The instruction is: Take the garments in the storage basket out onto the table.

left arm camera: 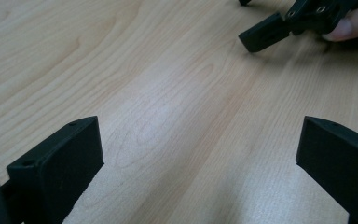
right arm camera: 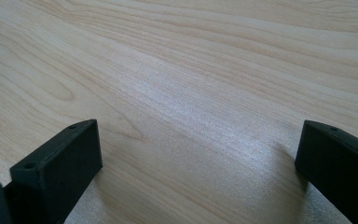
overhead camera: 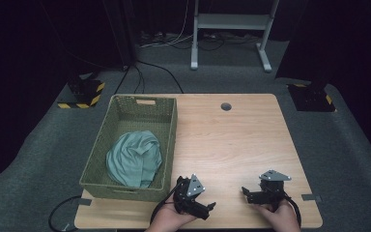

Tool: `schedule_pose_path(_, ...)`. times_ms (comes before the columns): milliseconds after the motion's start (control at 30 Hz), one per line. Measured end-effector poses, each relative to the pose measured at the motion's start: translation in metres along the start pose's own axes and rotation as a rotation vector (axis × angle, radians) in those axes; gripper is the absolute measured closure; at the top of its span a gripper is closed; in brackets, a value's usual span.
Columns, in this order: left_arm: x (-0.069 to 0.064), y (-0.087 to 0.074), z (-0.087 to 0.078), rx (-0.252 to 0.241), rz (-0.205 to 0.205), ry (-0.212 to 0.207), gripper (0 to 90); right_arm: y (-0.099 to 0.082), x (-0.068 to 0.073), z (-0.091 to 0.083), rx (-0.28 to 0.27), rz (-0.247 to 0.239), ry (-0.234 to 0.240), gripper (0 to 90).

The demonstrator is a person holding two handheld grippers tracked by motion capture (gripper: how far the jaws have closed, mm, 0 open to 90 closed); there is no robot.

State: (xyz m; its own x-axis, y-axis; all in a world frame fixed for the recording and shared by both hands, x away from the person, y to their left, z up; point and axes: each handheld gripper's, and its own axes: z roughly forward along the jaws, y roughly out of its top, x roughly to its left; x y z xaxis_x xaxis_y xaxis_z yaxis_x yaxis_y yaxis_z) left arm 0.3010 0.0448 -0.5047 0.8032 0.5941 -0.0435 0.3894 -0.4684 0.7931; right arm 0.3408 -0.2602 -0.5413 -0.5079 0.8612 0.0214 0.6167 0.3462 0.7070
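A teal cloth (overhead camera: 134, 158) lies crumpled in a green woven basket (overhead camera: 172, 137) on the left part of a light wooden table (overhead camera: 232, 140). Near the front edge, a hand holds my left gripper (overhead camera: 198, 195) just right of the basket's front corner. Its jaws stand wide apart over bare wood (left arm camera: 177, 93), so the left gripper (left arm camera: 200, 149) is open and holds nothing. My right gripper (overhead camera: 256, 191) rests further right, also in a hand. The right gripper (right arm camera: 198, 149) is open above bare wood. In the left gripper view, the right gripper's jaw (left arm camera: 265, 33) and a fingertip appear at top right.
A round cable hole (overhead camera: 226, 106) sits near the table's far edge. Grey carpet surrounds the table, with a white stand (overhead camera: 232, 21) and cables behind it. Black stands with yellow-striped bases (overhead camera: 83, 94) flank the far corners. Bare wood stretches across the table's middle and right.
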Motion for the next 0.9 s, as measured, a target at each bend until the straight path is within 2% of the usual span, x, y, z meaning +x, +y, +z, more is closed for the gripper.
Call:
schedule_pose_path(267,-0.001,0.008,-0.016,-0.043,-0.003,0.002,0.7,0.0,0.0,0.0,-0.001,0.001,0.001,0.0)
schedule_pose_path(500,-0.003,0.017,-0.032,-0.075,0.012,0.004,0.7,0.0,0.001,0.001,0.003,-0.013,-0.01,0.0)
schedule_pose_path(900,0.002,0.023,-0.05,-0.122,-0.005,0.023,0.7,0.0,0.0,0.0,0.0,0.001,0.001,0.0)
